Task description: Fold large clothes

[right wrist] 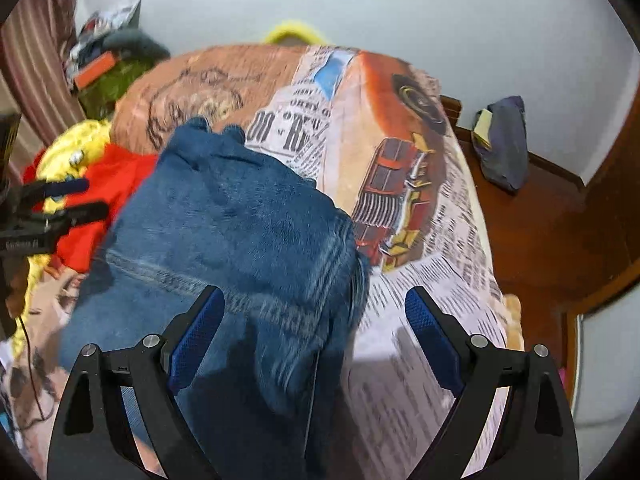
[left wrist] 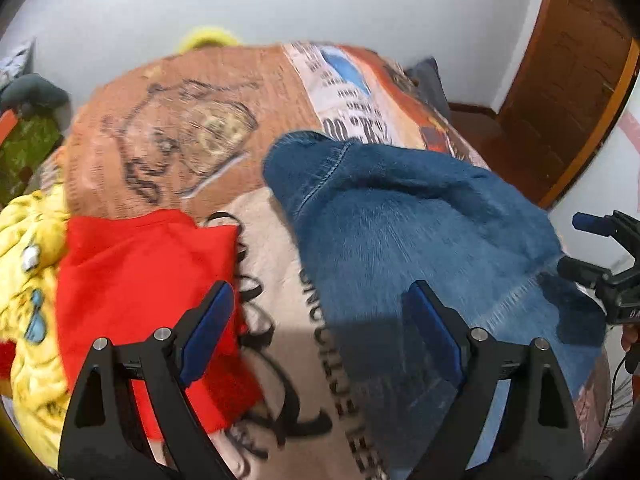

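A bed (right wrist: pixel 432 240) covered with a printed newspaper-and-vintage-truck spread fills both views and serves as the folding surface. On it lies the task's thing, a large pair of blue denim jeans (right wrist: pixel 240 232), bunched and partly doubled over across the middle of the bed, its frayed hem towards the right side. Beside it, on the left, sit a bright red cloth garment (left wrist: pixel 144 280) and a yellow cartoon-print plush blanket (left wrist: pixel 32 280), probably a waiting pile kept clear of the working area. The left tool (left wrist: pixel 320 336) hovers over the jeans' left edge with jaws wide apart and nothing between them. The right tool (right wrist: pixel 316 336) hangs over the hem side, equally open and empty. I judge both are poised for a fresh grasp.
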Tool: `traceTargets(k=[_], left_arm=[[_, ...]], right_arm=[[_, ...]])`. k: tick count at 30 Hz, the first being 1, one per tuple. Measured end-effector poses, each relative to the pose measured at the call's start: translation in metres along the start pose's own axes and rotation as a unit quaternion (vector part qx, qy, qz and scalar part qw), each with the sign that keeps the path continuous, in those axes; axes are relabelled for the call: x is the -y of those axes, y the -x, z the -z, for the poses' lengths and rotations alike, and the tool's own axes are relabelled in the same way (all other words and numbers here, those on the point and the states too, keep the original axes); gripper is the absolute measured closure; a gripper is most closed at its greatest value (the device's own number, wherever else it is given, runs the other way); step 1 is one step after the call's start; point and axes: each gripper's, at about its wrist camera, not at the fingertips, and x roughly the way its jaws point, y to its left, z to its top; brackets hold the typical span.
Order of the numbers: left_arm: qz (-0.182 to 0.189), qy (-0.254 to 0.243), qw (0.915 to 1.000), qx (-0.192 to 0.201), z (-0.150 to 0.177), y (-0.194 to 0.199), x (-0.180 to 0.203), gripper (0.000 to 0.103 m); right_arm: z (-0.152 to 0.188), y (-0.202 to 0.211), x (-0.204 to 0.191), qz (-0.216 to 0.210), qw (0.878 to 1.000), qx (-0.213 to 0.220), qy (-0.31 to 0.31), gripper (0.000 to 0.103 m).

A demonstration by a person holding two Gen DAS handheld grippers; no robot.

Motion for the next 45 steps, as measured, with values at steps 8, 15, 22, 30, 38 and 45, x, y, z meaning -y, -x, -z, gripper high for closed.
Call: traceTargets(k=[8,15,22,30,38,45], left_arm=[[0.027,0.004,0.9994,-0.022,-0.040,-0.048,0.006,0.009],[0.040,0.057,0.9965,-0.047,-0.066,-0.089,-0.010,0.006],[0.013,0.082,0.9965,-0.011,-0.079,-0.091,-0.022,0.004],[-0.077,0.059,0.9953,0.005,-0.100,-0.048,-0.053,0.021],[-0.053,-0.019,0.9978,0.035,-0.047,0.016,-0.026,0.020],[0.013,0.007,0.9997,0.021,0.005,0.036,-0.014,0.015]], right_arm=[[-0.010,-0.038,0.029,-0.024,0.998,-0.024,-0.045,0.012],[-0.006,-0.052,0.042,-0.044,0.996,-0.016,-0.074,0.009],[-0.001,-0.053,0.051,-0.062,0.993,-0.018,-0.096,0.008],[0.000,-0.038,0.050,-0.035,0.996,-0.009,-0.077,0.008],[-0.001,-0.019,0.035,0.003,0.999,0.006,-0.043,0.008],[0.006,0.014,0.029,-0.006,0.999,0.032,-0.030,0.008]])
